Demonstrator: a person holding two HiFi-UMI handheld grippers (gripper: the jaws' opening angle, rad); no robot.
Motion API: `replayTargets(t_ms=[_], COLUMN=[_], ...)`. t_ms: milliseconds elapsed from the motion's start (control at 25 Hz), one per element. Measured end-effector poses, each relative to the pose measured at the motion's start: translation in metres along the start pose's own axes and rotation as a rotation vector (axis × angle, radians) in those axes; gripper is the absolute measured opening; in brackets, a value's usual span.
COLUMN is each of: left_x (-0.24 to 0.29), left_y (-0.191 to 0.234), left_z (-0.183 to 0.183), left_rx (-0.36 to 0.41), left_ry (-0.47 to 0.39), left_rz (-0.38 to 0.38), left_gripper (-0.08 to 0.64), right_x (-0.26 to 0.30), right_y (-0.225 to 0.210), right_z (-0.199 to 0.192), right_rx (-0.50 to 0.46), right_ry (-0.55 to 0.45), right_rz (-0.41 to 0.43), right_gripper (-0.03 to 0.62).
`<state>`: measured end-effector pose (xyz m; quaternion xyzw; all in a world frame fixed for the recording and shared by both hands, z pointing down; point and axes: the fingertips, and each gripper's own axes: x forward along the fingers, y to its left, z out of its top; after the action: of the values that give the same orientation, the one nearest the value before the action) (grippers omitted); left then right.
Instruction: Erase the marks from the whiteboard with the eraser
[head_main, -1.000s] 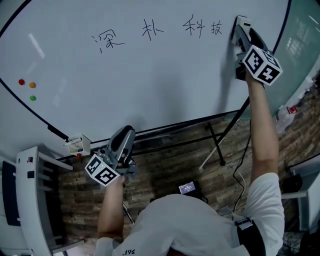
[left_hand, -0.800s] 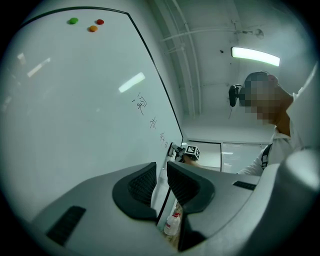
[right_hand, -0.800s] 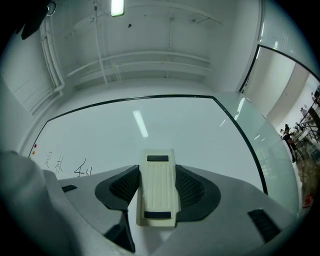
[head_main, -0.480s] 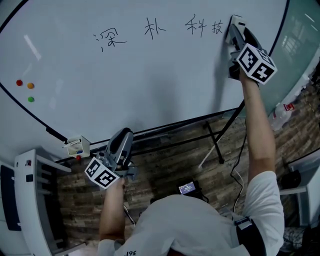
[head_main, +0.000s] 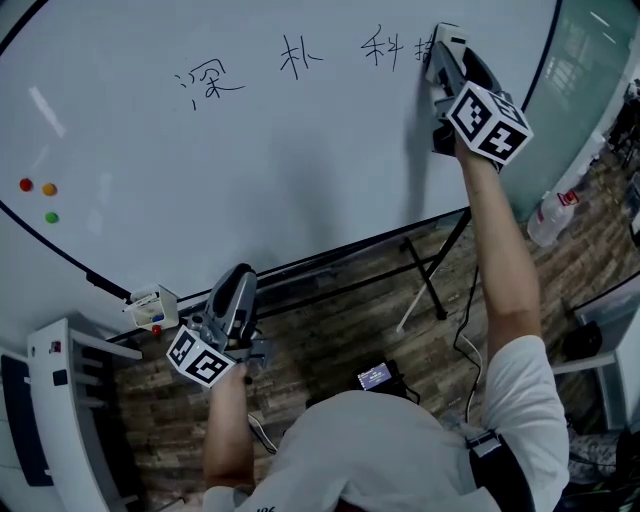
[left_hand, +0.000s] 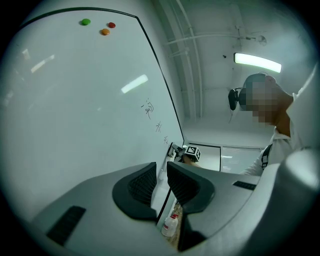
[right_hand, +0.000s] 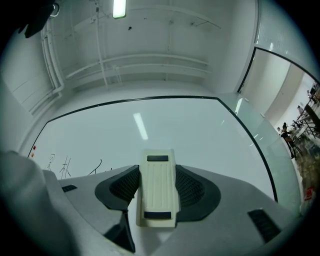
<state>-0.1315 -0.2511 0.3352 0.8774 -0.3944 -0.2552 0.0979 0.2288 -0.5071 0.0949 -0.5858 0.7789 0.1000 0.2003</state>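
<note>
While the right gripper (head_main: 441, 52) is clenched on the cream eraser (right_hand: 158, 187) — held up against the whiteboard (head_main: 250, 190) at the right-hand end of the written marks (head_main: 300, 58) — the left gripper (head_main: 238, 285) hangs low by the board's bottom edge, its jaws a narrow gap apart with nothing between them. Wiping looks to be only starting (the rightmost character sits partly behind the eraser, the others stand whole). The next move, as I judge it, calls for pressing the pad flat and sweeping leftward along the row, in overlapping passes so no strokes are left.
</note>
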Motion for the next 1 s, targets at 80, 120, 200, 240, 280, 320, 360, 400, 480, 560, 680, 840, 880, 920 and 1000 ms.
replayTargets(t_ms=[80, 120, 200, 240, 280, 320, 360, 400, 480, 560, 680, 840, 880, 920, 1000], left_x=[-0.001, -0.002, -0.003, -0.004, -0.004, -0.004, -0.004, -0.005, -0.005, -0.006, -0.008, -0.011, -0.012, -0.014, -0.017], left_y=[0.003, 0.004, 0.007, 0.009, 0.010, 0.011, 0.012, 0.014, 0.017, 0.019, 0.023, 0.024, 0.023, 0.024, 0.025], left_z=[0.000, 0.000, 0.001, 0.001, 0.001, 0.002, 0.002, 0.003, 0.004, 0.005, 0.007, 0.009, 0.009, 0.010, 0.011], left_rx=[-0.004, -0.007, -0.013, -0.016, -0.018, -0.020, -0.022, -0.024, -0.027, -0.030, -0.034, -0.040, -0.041, -0.041, -0.041], left_ry=[0.002, 0.003, 0.004, 0.004, 0.004, 0.005, 0.006, 0.006, 0.007, 0.008, 0.009, 0.013, 0.014, 0.016, 0.017], left_rz=[-0.005, -0.007, -0.012, -0.015, -0.019, -0.023, -0.027, -0.031, -0.037, -0.043, -0.050, -0.057, -0.059, -0.061, -0.061], left_gripper=[0.055, 0.056, 0.055, 0.057, 0.056, 0.055, 0.057, 0.057, 0.056, 0.057, 0.055, 0.056, 0.055, 0.055, 0.056], right_x=[0.000, 0.000, -0.001, -0.001, -0.001, -0.001, -0.001, -0.001, -0.001, -0.002, -0.002, -0.002, -0.002, -0.002, -0.002], right_y=[0.003, 0.006, 0.011, 0.013, 0.016, 0.018, 0.021, 0.023, 0.031, 0.036, 0.044, 0.059, 0.062, 0.065, 0.073], right_z=[-0.001, -0.001, 0.000, 0.000, -0.001, -0.001, -0.002, -0.002, -0.001, -0.001, -0.002, -0.002, -0.003, -0.003, -0.003], right_rx=[0.000, -0.001, -0.003, -0.002, 0.001, 0.002, 0.001, -0.002, -0.008, -0.014, -0.012, -0.008, -0.005, -0.004, -0.010], right_ry=[-0.001, -0.002, -0.004, -0.005, -0.005, -0.005, -0.004, -0.003, -0.004, -0.005, -0.003, -0.003, -0.002, -0.002, -0.002], right_rz=[-0.005, -0.005, -0.003, -0.002, -0.002, -0.002, -0.004, -0.004, 0.005, 0.005, 0.007, 0.018, 0.020, 0.022, 0.026], right_gripper=[0.244, 0.244, 0.244, 0.244, 0.244, 0.244, 0.244, 0.244, 0.244, 0.244, 0.244, 0.244, 0.244, 0.244, 0.244])
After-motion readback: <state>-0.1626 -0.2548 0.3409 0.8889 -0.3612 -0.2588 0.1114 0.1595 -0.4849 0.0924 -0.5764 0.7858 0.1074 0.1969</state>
